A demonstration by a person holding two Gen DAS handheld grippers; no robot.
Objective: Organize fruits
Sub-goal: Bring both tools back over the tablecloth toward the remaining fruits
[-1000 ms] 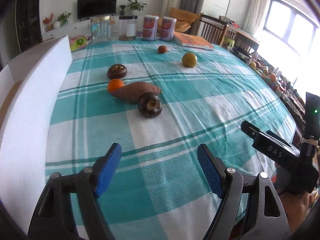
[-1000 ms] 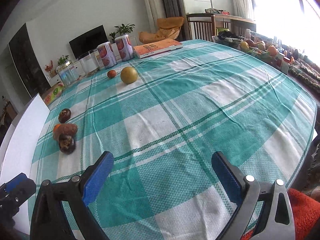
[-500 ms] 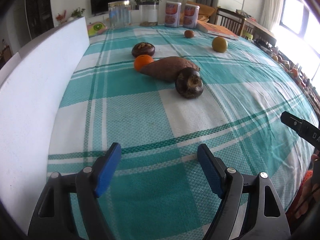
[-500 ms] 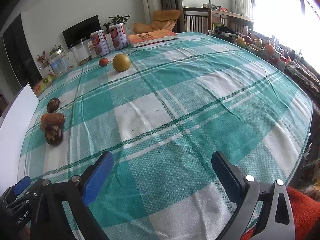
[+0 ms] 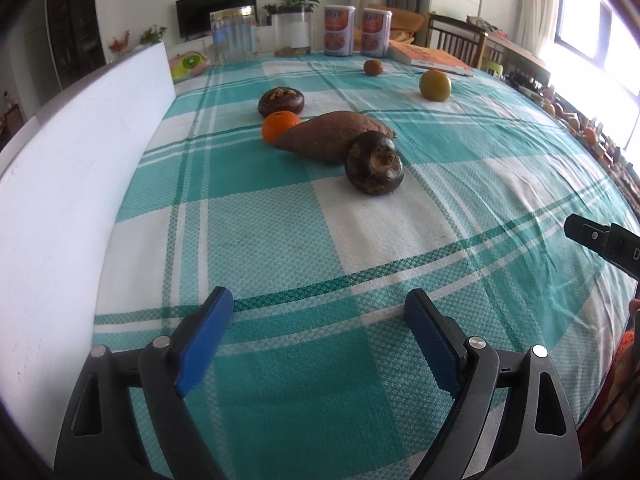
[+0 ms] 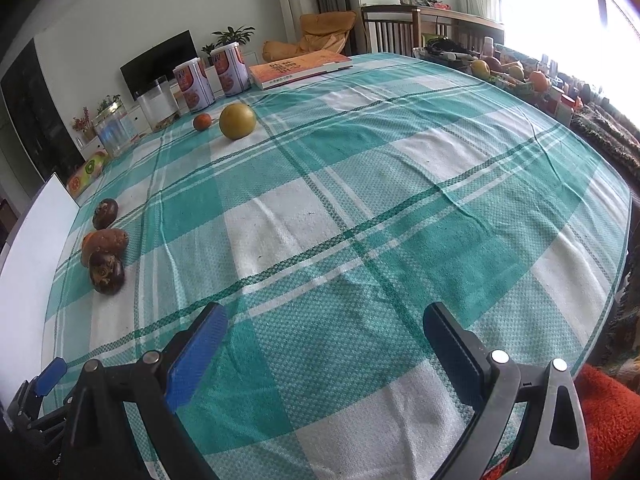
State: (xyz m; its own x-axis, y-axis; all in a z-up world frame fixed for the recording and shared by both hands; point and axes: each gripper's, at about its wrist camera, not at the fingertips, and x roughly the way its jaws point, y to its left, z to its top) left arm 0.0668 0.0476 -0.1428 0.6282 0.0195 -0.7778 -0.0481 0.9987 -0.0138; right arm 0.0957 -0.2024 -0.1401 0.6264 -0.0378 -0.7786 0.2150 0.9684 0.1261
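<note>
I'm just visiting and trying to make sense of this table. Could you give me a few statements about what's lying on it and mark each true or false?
1. The sweet potato lies between the orange and a dark round fruit. True.
2. The left gripper is clamped on a fruit. False: its jaws stand open over bare tablecloth and have just been opening.
3. Two printed cans stand at the far edge. True.
4. The yellow-green round fruit touches the sweet potato. False: it lies apart, farther back.
5. The right gripper holds the book. False: it is open and empty.
</note>
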